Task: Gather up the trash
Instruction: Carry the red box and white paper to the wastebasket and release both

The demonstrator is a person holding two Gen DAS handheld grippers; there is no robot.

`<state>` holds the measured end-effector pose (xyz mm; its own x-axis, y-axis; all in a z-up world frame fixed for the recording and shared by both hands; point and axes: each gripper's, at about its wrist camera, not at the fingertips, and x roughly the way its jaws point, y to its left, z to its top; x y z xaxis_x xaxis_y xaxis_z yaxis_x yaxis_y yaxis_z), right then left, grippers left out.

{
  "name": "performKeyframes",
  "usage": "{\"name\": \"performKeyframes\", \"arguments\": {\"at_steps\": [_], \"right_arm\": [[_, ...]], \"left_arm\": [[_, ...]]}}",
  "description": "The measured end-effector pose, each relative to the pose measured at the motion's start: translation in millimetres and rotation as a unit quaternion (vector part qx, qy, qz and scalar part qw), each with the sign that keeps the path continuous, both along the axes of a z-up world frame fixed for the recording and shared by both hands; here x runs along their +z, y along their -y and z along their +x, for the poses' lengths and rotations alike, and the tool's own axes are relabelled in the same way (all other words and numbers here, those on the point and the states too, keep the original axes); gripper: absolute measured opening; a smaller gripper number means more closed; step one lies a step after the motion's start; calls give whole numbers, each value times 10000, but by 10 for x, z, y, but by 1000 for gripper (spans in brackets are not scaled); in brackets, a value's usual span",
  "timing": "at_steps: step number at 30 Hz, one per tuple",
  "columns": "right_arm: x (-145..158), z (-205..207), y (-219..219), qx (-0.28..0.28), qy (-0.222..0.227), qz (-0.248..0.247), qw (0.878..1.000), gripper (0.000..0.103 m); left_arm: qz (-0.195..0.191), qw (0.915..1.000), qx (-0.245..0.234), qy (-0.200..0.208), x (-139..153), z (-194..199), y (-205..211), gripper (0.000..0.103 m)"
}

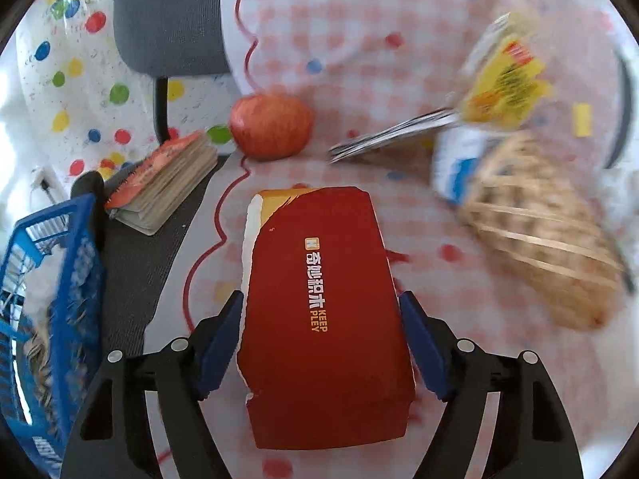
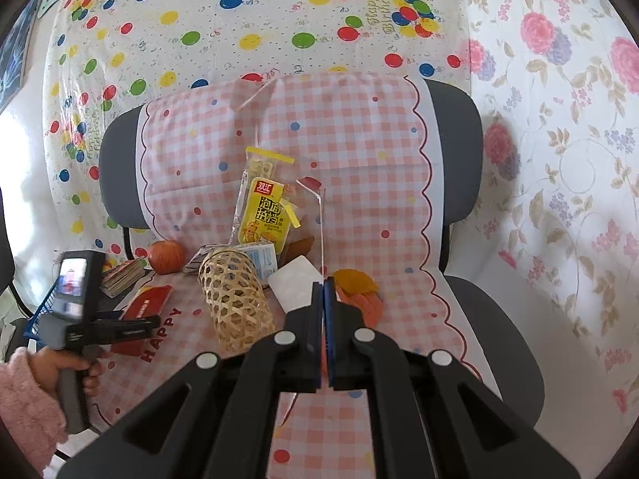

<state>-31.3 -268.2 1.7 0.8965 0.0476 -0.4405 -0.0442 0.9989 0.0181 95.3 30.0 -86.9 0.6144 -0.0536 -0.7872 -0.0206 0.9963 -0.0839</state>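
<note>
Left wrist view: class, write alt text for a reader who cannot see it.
The left gripper has its blue fingers on either side of a torn red cardboard piece on the pink checked cloth. An apple lies beyond, a blue basket at left.

Colours only. Flat torn cardboard box, between the left fingers: deep red with white and orange lettering, an orange patch and white torn edge at its far end. Left finger pads: dark blue on black arms. Checked plastic cloth beneath: pink-and-white gingham, red scalloped border, scattered red, blue and yellow dots. Round apple ahead of the left fingers: red, yellowish streaks. Plastic crate left of them: blue. Woven bamboo basket, left of the right fingers: pale tan lattice. Snack wrapper beyond it: yellow, red logo, dark lettering.
</note>
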Motion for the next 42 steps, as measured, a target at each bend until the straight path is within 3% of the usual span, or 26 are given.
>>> {"name": "performKeyframes", "arguments": {"at_steps": [8,14,30,42], "right_arm": [[-38,-190,100,-178,-47,15,9998,1],[-44,-532,203,-389,-15,-57,9992,1],[-352,-1718,676,-1445,-224,-116,9892,1],[-857,-2374,1101,-2218,-710,-3,9725,1]], "left_arm": [[-399,9929,-791,788,638,-849,355,77],[-566,9816,-1511,1019,777,-1288,803,77],[-811,9468,-2992,865,371,-2040,1803,77],[-791,9098,-4044,491,-1,-2529,2580,77]]}}
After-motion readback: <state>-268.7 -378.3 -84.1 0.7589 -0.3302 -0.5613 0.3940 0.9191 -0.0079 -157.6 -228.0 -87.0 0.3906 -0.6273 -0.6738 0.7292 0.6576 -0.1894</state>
